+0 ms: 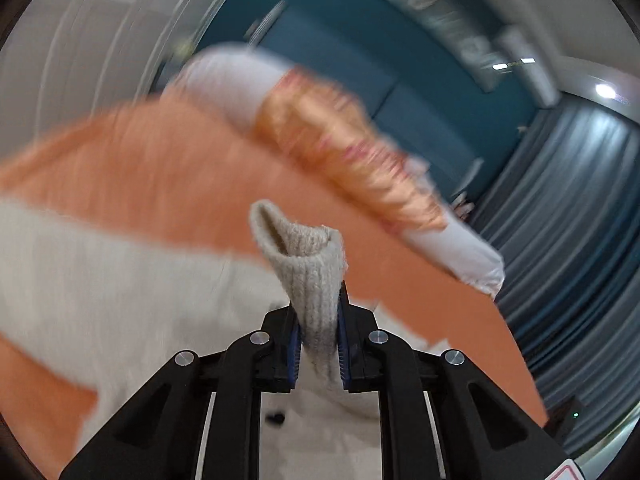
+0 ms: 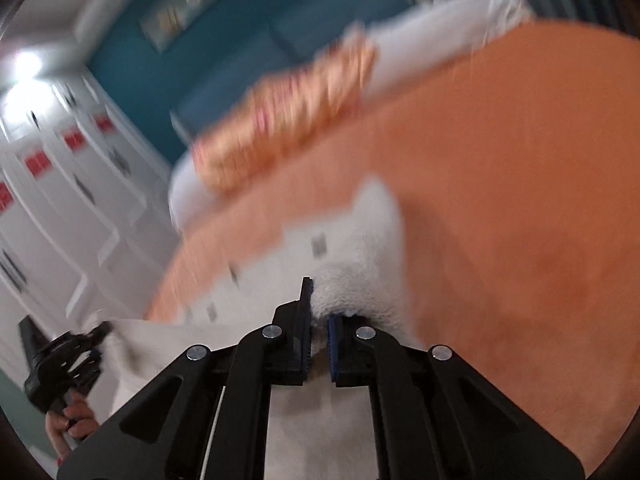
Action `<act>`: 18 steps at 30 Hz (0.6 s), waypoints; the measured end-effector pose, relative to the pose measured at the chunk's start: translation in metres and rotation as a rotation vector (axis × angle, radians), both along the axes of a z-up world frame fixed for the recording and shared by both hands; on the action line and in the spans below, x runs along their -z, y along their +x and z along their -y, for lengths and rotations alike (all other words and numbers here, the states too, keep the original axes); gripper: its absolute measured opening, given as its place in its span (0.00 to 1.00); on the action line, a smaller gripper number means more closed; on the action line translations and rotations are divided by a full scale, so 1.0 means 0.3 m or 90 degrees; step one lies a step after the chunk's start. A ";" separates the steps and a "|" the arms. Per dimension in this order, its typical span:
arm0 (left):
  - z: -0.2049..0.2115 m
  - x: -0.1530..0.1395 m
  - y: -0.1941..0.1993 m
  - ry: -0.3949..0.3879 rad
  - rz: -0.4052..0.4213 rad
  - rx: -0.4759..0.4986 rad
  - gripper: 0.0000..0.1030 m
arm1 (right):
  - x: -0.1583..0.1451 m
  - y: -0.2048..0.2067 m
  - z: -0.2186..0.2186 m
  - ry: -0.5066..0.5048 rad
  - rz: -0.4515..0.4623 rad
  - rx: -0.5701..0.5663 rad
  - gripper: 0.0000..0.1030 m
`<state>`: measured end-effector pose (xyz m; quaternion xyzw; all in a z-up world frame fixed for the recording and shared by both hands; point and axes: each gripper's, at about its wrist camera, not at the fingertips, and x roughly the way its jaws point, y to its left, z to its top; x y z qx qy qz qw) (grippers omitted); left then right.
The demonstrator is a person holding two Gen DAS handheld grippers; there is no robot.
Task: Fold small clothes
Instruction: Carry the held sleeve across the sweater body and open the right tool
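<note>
A small cream knit garment with dark buttons point(image 1: 120, 280) is held up over the orange surface point(image 1: 168, 168). My left gripper point(image 1: 319, 320) is shut on its ribbed edge point(image 1: 308, 264). My right gripper point(image 2: 319, 320) is shut on another fuzzy part of the same garment point(image 2: 360, 264). In the right wrist view the left gripper point(image 2: 64, 364) and the hand that holds it show at the lower left, with the cream cloth point(image 2: 180, 344) stretched between. Both views are motion-blurred.
A white pillow with an orange patterned band point(image 1: 332, 148) lies at the far edge of the orange surface, also in the right wrist view point(image 2: 288, 112). Behind are a teal wall point(image 1: 360, 52), grey curtains point(image 1: 576, 208) and white cabinets point(image 2: 60, 208).
</note>
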<state>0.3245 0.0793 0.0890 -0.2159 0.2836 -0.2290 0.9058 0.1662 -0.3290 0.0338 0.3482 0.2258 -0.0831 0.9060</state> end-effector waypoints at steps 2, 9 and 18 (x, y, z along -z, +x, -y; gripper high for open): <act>0.014 0.065 0.021 0.055 -0.024 -0.012 0.26 | 0.088 0.041 0.007 0.005 -0.083 -0.013 0.07; -0.139 0.409 0.029 -0.012 -0.267 -0.083 0.46 | 0.131 -0.041 0.003 -0.028 -0.174 -0.028 0.19; -0.033 0.385 0.096 0.016 -0.315 -0.053 0.78 | 0.083 0.052 0.118 -0.083 -0.187 0.009 0.49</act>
